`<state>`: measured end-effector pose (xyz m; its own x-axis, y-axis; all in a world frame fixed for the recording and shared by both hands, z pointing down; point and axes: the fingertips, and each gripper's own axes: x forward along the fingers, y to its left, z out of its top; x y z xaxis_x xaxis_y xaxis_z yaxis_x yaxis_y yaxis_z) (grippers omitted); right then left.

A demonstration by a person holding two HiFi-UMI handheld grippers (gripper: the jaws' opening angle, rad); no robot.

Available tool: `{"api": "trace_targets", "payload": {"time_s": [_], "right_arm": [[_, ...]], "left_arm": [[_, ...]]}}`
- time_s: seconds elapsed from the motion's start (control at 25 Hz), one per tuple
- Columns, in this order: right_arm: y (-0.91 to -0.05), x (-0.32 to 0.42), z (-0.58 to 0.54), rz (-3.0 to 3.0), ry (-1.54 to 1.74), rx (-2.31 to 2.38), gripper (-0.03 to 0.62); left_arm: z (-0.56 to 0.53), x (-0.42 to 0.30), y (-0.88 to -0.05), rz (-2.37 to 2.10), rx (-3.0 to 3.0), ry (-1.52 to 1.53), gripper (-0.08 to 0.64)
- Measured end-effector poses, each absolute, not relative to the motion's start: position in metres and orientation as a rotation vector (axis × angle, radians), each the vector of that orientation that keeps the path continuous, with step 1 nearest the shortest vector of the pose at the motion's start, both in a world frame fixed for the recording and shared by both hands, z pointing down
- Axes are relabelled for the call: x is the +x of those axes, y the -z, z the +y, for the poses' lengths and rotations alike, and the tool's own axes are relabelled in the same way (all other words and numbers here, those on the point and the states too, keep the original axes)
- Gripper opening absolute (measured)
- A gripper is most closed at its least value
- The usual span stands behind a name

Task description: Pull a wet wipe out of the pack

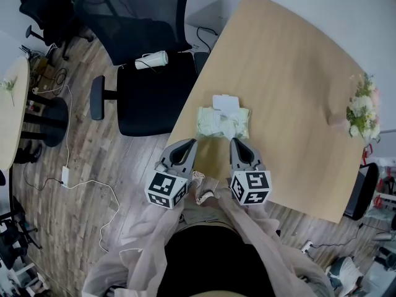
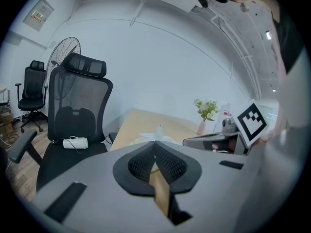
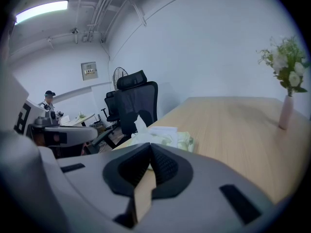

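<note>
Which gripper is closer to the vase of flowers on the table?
Right. The vase of flowers stands off to the right of the right gripper; the left gripper is further left.

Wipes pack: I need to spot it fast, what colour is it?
Pale green pack with a white flap; head view shows it best.

The soft, pale green-and-white wet-wipe pack (image 1: 224,124) lies flat near the close edge of the wooden surface (image 1: 291,73), its white lid (image 1: 226,103) flipped open and a white wipe (image 3: 140,124) poking up.
</note>
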<state>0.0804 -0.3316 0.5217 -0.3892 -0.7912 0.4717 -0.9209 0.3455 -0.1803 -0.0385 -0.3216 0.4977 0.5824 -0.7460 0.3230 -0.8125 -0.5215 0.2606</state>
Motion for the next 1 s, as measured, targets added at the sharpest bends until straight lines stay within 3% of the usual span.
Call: {"api": "trace_targets", "payload": {"time_s": [1.0], "right_arm": [[-0.515, 0.073, -0.304, -2.322, -0.581, 1.534, 0.011]], "left_arm": [[-0.29, -0.043, -0.493, -1.266, 2.444, -0.229, 0.009]]}}
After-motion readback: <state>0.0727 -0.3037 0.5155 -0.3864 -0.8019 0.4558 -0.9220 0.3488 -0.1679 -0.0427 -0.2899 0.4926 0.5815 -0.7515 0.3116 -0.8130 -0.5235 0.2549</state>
